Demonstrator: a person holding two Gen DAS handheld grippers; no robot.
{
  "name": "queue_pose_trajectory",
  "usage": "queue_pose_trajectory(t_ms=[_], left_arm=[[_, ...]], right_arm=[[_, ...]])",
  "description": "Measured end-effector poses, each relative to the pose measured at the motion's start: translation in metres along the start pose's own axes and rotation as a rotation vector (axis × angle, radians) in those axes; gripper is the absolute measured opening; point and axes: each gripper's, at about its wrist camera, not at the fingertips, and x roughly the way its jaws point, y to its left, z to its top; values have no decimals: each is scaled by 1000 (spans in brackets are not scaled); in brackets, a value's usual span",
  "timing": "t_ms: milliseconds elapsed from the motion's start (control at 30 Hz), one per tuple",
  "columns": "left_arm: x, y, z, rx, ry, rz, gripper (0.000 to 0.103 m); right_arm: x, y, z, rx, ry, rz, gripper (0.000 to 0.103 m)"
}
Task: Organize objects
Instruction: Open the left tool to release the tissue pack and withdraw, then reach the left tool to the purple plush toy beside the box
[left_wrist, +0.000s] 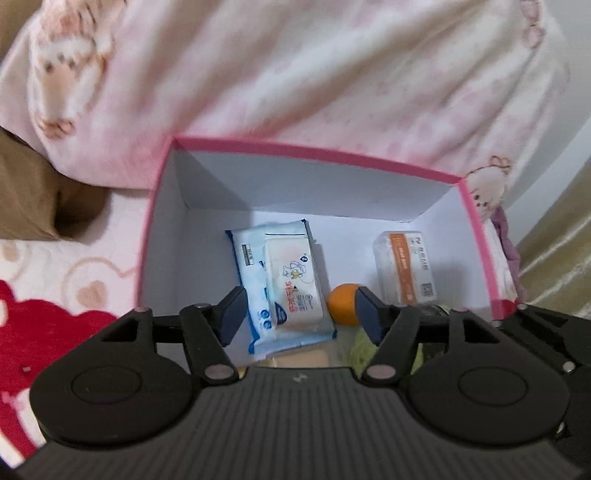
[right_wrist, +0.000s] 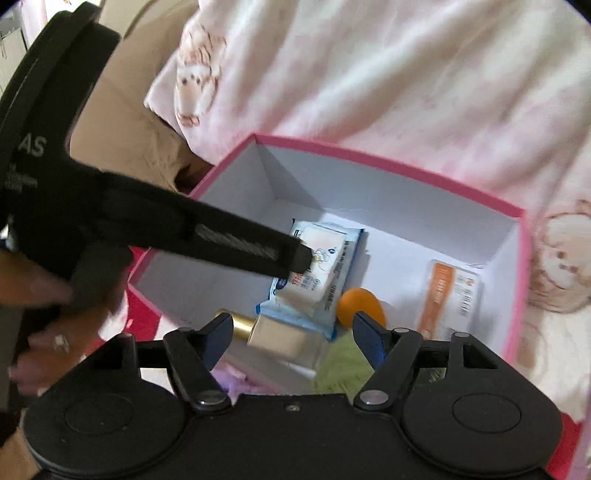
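The left claw (left_wrist: 301, 314) hangs wide open over the pink box (left_wrist: 317, 152), holding nothing; the right claw (right_wrist: 291, 332) is likewise spread wide and empty, hovering at the box's near edge. Inside the box, near the middle of its floor, a small wipes pack (left_wrist: 295, 284) lies on top of a larger blue one (left_wrist: 255, 266). An orange (left_wrist: 343, 303) sits just beside them toward the near wall, and a white-and-orange packet (left_wrist: 404, 271) lies by the right wall. In the right wrist view a gold-capped bottle (right_wrist: 275, 334) lies at the near edge, next to something green (right_wrist: 343, 363) and something lilac, both too hidden to name.

My judgement: sorting is well along, since several things already lie in the box and neither claw carries anything. Much of the box floor toward its far and left walls is bare. The box rests on a bed, with a pink quilt (left_wrist: 295, 74) beyond its far wall. Whether anything is left outside the box cannot be told from here.
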Motion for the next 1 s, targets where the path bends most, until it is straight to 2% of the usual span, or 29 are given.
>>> queue_pose_trajectory(t_ms=[200, 300, 367, 433, 567, 767, 1000], left_arm=[[-58, -12, -15, 55, 14, 81, 74], [-91, -15, -23, 73, -12, 70, 81], [-114, -14, -32, 69, -47, 49, 86], [-130, -12, -43, 73, -66, 49, 88], [-153, -5, -69, 86, -56, 51, 89], [-166, 4, -100, 90, -28, 53, 95], [-150, 4, -128, 100, -5, 39, 98]], right_arm=[[-60, 16, -16, -27, -66, -46, 80], [-86, 26, -22, -36, -83, -61, 89], [-100, 32, -27, -33, -71, -72, 89], [-114, 36, -37, -17, -74, -65, 89], [-135, 50, -54, -30, -84, -50, 90], [-149, 74, -79, -44, -93, -19, 92], [-131, 87, -110, -15, -89, 16, 93]])
